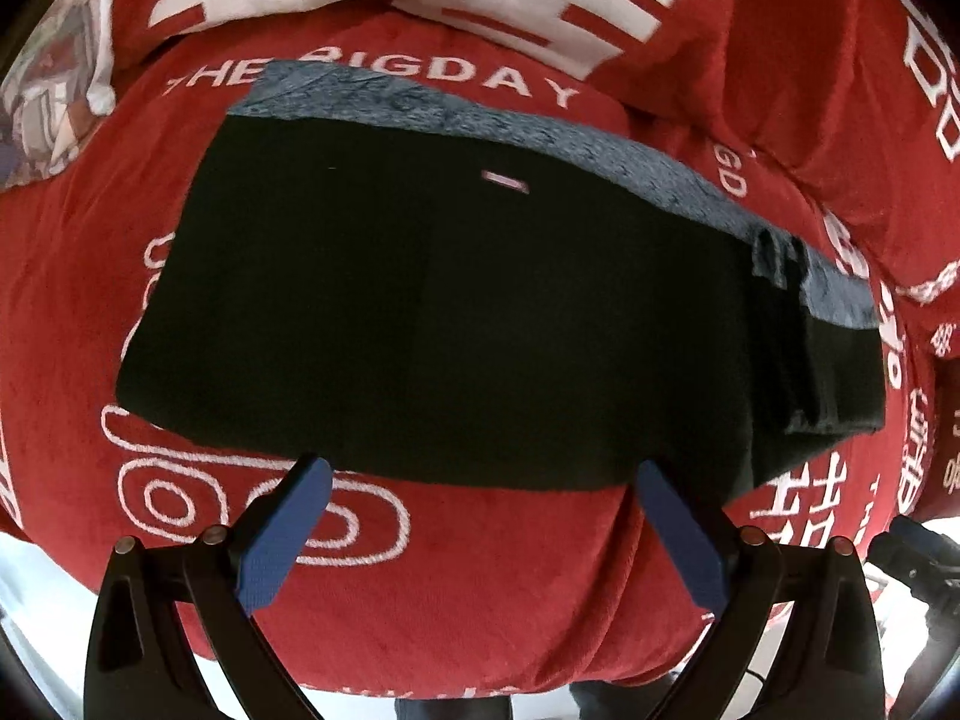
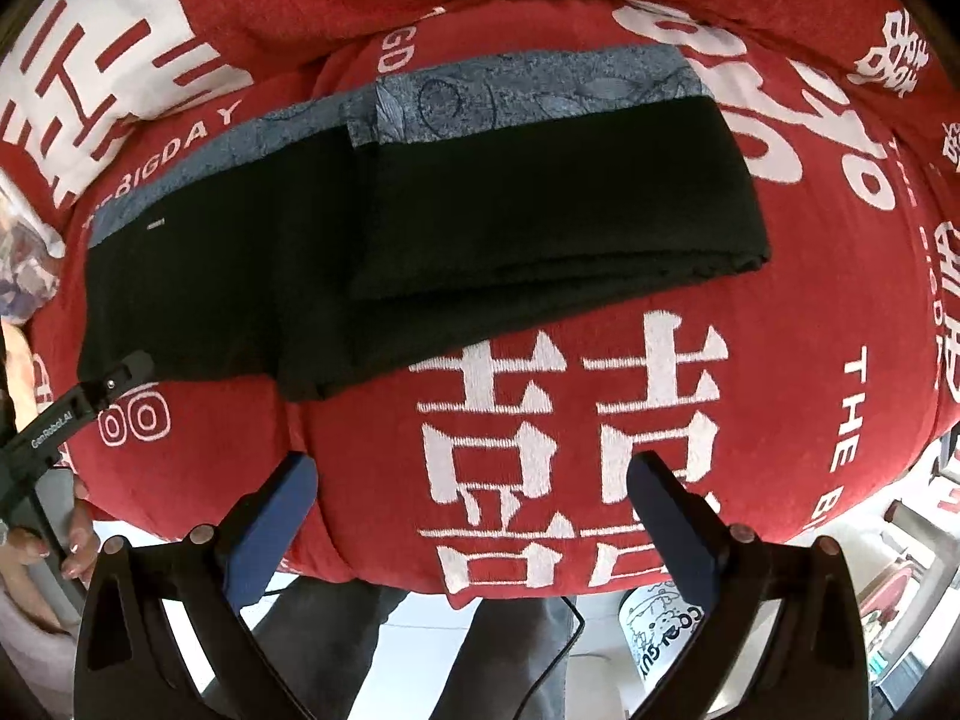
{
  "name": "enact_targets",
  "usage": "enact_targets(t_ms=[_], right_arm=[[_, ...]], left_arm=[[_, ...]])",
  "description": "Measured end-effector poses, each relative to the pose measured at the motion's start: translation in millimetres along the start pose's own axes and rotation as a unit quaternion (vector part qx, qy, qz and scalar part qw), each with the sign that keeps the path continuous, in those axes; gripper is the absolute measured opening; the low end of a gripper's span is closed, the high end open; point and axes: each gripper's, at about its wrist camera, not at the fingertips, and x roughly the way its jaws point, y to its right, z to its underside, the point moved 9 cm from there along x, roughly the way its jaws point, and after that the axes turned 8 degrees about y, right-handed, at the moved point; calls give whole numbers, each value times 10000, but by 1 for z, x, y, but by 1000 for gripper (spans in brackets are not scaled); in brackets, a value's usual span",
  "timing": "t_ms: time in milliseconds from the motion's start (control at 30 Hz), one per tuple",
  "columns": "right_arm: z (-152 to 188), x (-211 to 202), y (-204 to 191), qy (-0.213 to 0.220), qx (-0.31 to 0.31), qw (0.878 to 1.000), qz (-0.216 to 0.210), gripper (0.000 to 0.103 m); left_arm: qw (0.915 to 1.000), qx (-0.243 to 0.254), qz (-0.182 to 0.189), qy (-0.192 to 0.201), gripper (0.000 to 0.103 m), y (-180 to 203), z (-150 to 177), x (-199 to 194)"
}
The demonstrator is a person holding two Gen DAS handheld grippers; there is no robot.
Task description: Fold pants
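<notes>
Black pants (image 1: 456,312) with a grey waistband (image 2: 528,90) lie folded on the red blanket (image 1: 480,588), one end doubled over the rest. I hold my left gripper (image 1: 480,531) spread wide, just short of the near hem. My right gripper (image 2: 474,525) is likewise spread, empty, over bare blanket.

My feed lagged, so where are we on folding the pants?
Done: the pants lie on the red blanket with one end already folded over the rest, grey lining along the far edge. In hand: nothing; the left gripper and right gripper are both open, above the near edge. Left: probably another fold.
</notes>
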Motion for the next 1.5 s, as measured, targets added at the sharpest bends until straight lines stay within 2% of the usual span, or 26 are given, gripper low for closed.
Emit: enact_targets(t_ms=[167,433,800,933,1033,1167,1300,1400,1500], right_arm=[[-15,-6,-7,193,-40,9998,13,103],[-13,-4,-19,208,-160,9997,3,103],[-31,5,-29,424,-293,9985,-181,103],[-39,13,-35,427,-390,9980,-246,103],[-44,20,-43,485,-525,9967,-376,103],[-54,33,-66,572,-879,9931,-523,103],[-66,46,-83,700,-1107,9894,-623,103],[-67,67,-86,613,-1160,9889,-690,103],[-65,85,-80,523,-1158,9900,-614,103]], left_arm=[[9998,-161,131,-65,102,-2,5,5],[9994,-285,166,-73,102,-10,5,7],[9992,-354,171,34,102,-8,0,9],[9981,-559,234,86,102,-11,-3,9],[9961,-773,412,126,102,-15,-4,7],[9898,-1131,741,439,102,-27,-9,-5],[9776,-1642,1119,692,102,-47,-11,-9],[9672,-1976,1373,816,102,-54,-11,-8],[9644,-2063,1418,855,102,-55,-9,0]])
